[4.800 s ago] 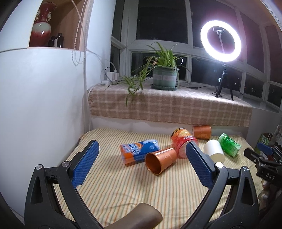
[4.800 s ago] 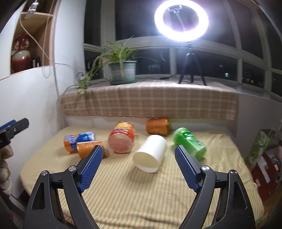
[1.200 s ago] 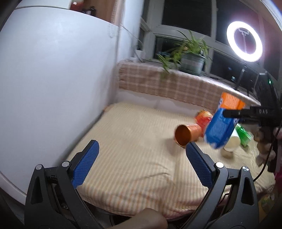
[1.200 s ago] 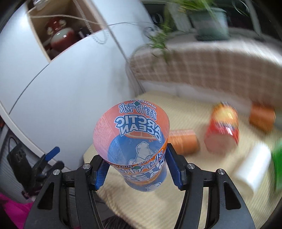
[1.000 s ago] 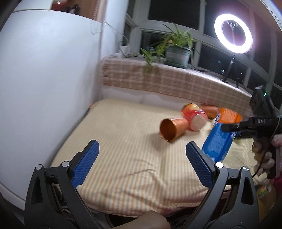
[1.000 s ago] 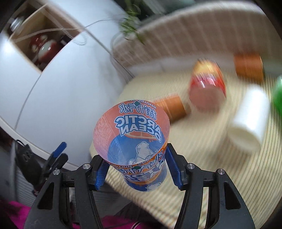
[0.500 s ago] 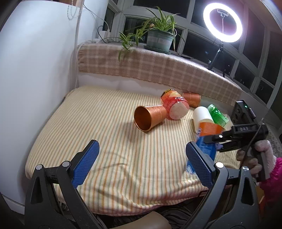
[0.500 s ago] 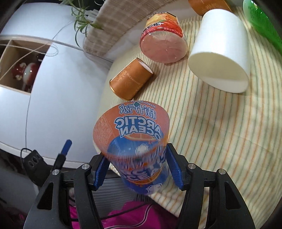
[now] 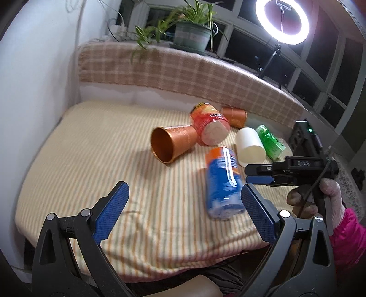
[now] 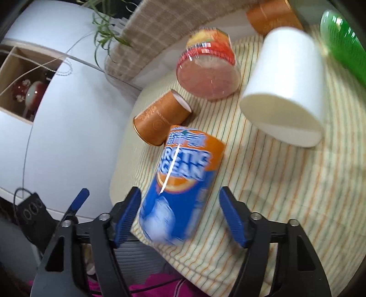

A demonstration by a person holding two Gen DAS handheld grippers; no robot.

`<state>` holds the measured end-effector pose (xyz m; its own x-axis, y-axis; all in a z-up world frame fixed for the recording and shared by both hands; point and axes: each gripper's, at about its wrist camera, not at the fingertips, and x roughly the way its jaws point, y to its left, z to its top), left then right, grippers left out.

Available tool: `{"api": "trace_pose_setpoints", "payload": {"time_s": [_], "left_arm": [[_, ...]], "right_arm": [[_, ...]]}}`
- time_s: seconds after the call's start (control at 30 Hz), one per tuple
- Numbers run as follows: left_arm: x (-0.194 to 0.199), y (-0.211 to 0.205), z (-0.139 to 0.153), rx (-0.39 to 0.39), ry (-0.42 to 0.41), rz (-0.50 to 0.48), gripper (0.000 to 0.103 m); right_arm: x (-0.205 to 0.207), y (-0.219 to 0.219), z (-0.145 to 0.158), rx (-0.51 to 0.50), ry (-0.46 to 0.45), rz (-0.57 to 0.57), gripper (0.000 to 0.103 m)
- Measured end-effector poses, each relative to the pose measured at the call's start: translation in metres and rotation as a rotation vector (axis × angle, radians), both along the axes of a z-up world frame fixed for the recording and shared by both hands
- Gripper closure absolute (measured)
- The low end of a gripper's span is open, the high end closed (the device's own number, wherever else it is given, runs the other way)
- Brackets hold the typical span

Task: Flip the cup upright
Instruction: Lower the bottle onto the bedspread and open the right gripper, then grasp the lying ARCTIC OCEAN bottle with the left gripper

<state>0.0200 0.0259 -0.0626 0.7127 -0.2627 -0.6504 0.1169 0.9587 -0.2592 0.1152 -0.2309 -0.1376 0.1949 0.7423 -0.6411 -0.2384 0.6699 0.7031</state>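
The blue and orange Arctic Ocean cup (image 9: 223, 181) stands near the front edge of the striped bed (image 9: 96, 146), blurred and leaning. In the right wrist view the cup (image 10: 183, 189) sits between the spread blue pads of my right gripper (image 10: 179, 214), which is open; whether the left pad touches it I cannot tell. In the left wrist view the right gripper (image 9: 256, 174) is just right of the cup. My left gripper (image 9: 184, 212) is open and empty, above the bed's front edge.
On the bed lie a copper cup (image 9: 172, 144), a red snack cup (image 9: 209, 130), a white cup (image 9: 250, 147), a green cup (image 9: 271, 142) and an orange cup (image 9: 234, 116). A white cabinet (image 9: 34, 68) stands left. A potted plant (image 9: 192, 34) and ring light (image 9: 282, 21) are on the sill.
My right gripper has brought the Arctic Ocean cup down to the bed's front edge and opened its jaws. The cup now shows blurred and leaning. The left gripper has stayed open.
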Motion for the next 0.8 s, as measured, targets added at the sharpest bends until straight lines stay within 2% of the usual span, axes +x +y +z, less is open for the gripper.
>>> {"api": "trace_pose_setpoints", "payload": {"time_s": [0.17, 0.3, 0.4, 0.53, 0.67, 0.73, 0.8], "left_arm": [[0.035, -0.008, -0.005, -0.084, 0.092, -0.093, 0.008], [0.066, -0.02, -0.014, -0.128, 0.175, -0.166, 0.009], [0.092, -0.031, -0.026, -0.165, 0.262, -0.206, 0.02], [0.124, -0.041, -0.045, -0.201, 0.368, -0.226, 0.02], [0.138, -0.05, -0.058, -0.215, 0.418, -0.249, 0.021], [0.143, -0.054, -0.061, -0.212, 0.432, -0.251, 0.026], [0.147, -0.059, -0.064, -0.205, 0.441, -0.252, 0.026]], "right_arm": [[-0.027, -0.015, 0.013, -0.042, -0.093, -0.045, 0.03], [-0.058, -0.028, 0.017, -0.128, -0.164, -0.1, 0.03], [-0.078, -0.037, 0.018, -0.166, -0.192, -0.134, 0.03], [-0.1, -0.05, 0.017, -0.192, -0.207, -0.192, 0.03], [-0.112, -0.06, 0.012, -0.172, -0.183, -0.227, 0.03], [-0.115, -0.063, 0.009, -0.174, -0.181, -0.24, 0.03], [-0.118, -0.067, 0.008, -0.176, -0.181, -0.247, 0.03]]}}
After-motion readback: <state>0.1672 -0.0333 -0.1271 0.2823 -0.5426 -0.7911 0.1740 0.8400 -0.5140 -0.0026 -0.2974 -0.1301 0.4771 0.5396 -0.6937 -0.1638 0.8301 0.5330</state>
